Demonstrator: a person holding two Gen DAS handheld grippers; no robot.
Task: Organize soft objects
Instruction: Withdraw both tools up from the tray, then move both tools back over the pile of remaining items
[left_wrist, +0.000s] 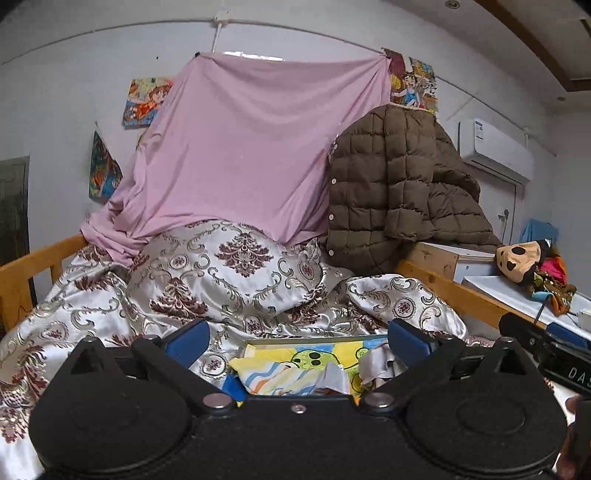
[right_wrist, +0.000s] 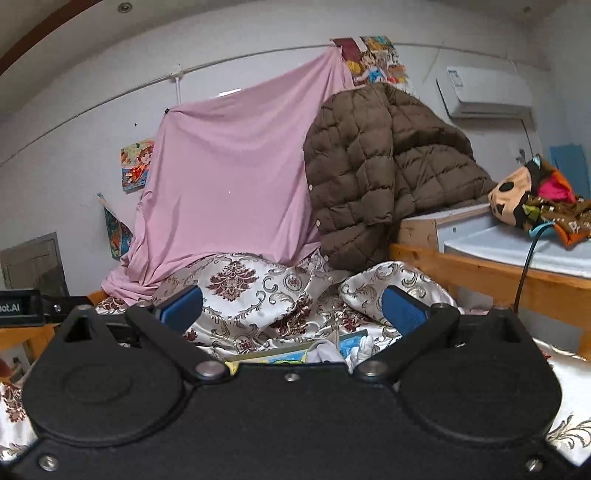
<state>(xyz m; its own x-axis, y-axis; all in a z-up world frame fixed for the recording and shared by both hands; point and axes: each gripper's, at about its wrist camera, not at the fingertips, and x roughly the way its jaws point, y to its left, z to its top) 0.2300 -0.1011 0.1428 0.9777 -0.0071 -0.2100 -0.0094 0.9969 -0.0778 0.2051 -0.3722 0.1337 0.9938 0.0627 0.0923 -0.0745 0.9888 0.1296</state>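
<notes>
I hold both the left gripper and right gripper with fingers spread, empty, over the tray of cloths at 6 o'clock on the bed.

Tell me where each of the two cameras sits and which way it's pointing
Left wrist: on the left gripper, facing the bed's patterned quilt; own open blue fingers show.
Right wrist: on the right gripper, facing the same way; own open fingers show.
Shared: pink sheet, brown jacket, quilt.
</notes>
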